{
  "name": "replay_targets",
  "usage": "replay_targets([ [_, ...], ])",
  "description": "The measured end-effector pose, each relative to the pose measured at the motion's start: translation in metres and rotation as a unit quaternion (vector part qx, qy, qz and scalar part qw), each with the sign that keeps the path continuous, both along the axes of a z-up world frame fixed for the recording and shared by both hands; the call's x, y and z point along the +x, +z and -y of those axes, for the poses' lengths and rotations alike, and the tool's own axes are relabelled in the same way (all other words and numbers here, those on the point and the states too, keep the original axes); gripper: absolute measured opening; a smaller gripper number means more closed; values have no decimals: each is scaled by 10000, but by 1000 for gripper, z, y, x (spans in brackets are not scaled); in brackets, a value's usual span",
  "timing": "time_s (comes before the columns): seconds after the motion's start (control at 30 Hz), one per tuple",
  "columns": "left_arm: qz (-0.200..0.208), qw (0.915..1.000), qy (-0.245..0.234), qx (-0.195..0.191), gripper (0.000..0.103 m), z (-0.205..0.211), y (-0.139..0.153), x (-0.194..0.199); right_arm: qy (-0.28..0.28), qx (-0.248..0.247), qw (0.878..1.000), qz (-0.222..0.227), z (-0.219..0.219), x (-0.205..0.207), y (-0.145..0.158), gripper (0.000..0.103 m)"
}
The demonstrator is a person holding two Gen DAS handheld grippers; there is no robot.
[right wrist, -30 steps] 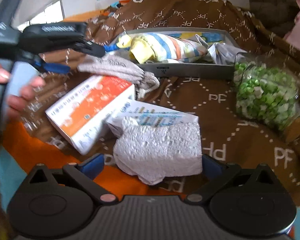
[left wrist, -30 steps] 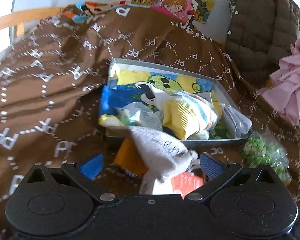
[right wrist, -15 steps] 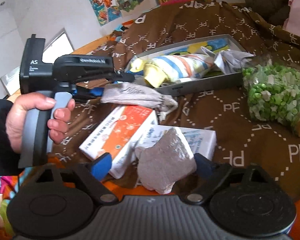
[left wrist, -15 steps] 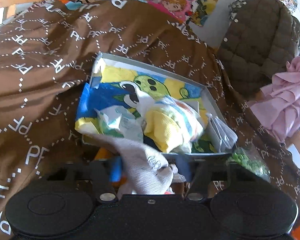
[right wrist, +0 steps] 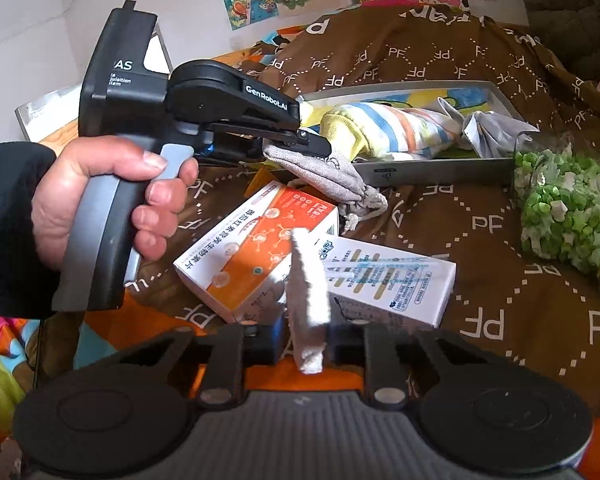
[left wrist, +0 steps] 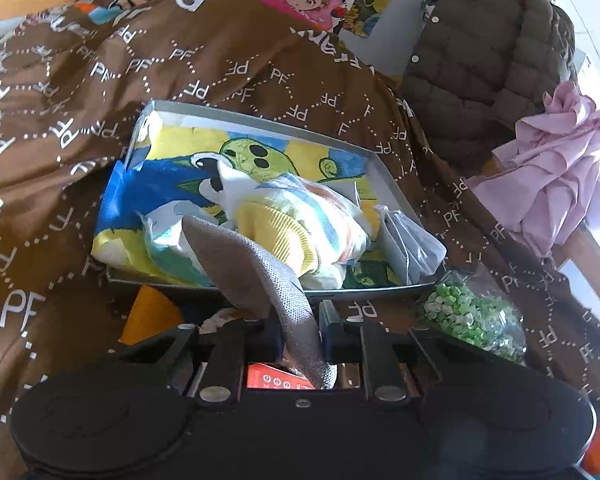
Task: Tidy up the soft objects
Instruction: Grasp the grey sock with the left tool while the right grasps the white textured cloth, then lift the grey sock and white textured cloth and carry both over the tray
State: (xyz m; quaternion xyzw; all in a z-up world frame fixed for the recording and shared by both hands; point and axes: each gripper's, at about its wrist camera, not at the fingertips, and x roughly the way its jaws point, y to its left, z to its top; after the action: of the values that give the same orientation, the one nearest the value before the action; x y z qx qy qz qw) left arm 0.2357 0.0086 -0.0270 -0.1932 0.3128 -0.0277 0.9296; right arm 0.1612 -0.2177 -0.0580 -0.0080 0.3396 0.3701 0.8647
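where cartoon cloth (left wrist: 172, 196) lines it, tray (left wrist: 384, 168) with striped bundle (left wrist: 300, 224)

The brown cloth (left wrist: 240, 76) carries a repeated white "PF" monogram joined by dotted lines. In the right wrist view, the left gripper (right wrist: 300, 142) bears "GenRobot.AI" in white on its upper arm, and "AS" stands on the black housing behind it, above smaller print too small to read. The orange-and-white box (right wrist: 256, 252) and the white box (right wrist: 396, 284) show Chinese characters, probably product names, too blurred to read.
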Motion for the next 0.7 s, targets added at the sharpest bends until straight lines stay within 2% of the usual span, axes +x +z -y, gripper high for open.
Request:
replay_targets([
  [0.1, 42, 9996, -77, 252, 7, 6, 1, -6, -23, 33, 10000, 10, 2, 0, 0, 16],
  [0.43, 248, 9979, -233, 549, 4, 19, 18, -53, -84, -12, 9997, 237, 4, -12, 11, 14],
  [0.7, 525, 9942, -233, 914, 3, 39, 44, -100, -560, 28, 9966, 602, 20, -25, 30, 14],
])
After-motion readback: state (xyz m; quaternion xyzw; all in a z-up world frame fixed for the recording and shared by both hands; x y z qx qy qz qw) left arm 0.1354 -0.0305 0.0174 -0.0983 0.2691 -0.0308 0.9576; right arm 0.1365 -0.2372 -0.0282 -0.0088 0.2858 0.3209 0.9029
